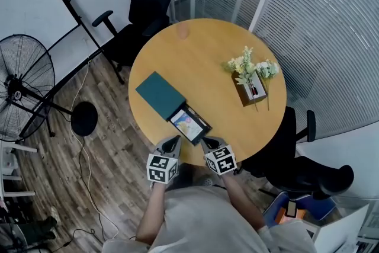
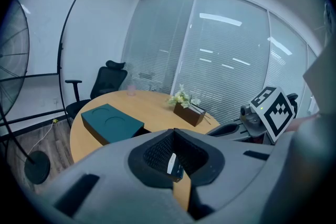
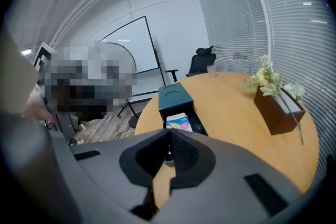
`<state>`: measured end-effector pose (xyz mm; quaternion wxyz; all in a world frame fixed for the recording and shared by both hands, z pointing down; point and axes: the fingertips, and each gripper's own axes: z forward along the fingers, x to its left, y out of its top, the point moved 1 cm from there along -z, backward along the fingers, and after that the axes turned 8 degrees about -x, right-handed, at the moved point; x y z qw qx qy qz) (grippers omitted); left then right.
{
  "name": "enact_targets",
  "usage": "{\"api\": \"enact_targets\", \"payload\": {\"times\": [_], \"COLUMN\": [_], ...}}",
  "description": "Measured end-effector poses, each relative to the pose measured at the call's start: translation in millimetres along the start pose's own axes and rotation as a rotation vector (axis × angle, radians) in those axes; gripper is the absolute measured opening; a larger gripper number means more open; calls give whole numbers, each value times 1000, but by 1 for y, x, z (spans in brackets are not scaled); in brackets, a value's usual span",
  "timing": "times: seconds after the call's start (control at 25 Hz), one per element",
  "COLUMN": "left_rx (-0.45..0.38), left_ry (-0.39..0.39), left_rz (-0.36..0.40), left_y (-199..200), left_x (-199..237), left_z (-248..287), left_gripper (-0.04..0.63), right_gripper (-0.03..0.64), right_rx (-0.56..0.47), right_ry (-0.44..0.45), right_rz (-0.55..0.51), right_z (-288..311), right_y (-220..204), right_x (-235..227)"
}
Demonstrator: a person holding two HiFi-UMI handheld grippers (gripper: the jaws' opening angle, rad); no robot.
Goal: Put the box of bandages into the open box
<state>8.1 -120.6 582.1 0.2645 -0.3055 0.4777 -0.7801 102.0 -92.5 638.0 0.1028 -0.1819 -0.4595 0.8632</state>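
The box of bandages [image 1: 185,122], white with a colourful print, lies inside the open black box [image 1: 204,121] near the front edge of the round wooden table [image 1: 201,50]. A teal lid [image 1: 160,95] rests against the open box's far left end. My left gripper [image 1: 173,140] and right gripper [image 1: 208,142] hover side by side just short of the open box, both shut and holding nothing. The right gripper view shows the box of bandages [image 3: 178,122] in the open box [image 3: 197,122] just past my right gripper [image 3: 169,132]. The left gripper view has the teal lid [image 2: 110,122] beyond my left gripper [image 2: 173,132].
A brown planter with white flowers [image 1: 251,89] stands at the table's right. A small pink cup [image 1: 182,31] sits at the far edge. Black office chairs [image 1: 148,3] stand behind and to the right, and a floor fan [image 1: 23,92] stands at the left.
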Motion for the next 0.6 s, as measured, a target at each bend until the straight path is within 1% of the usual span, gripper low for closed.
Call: {"api": "enact_targets", "payload": {"times": [0.6], "left_rx": [7], "left_ry": [-1], "left_rz": [-4], "left_y": [1], "left_x": [2], "left_z": [2], "left_gripper": [11], "right_gripper": [-3], "right_rx": [6], "right_ry": [-1], "right_rz": [0], "right_z": [3], "right_y": [1], "right_x": [-2]}}
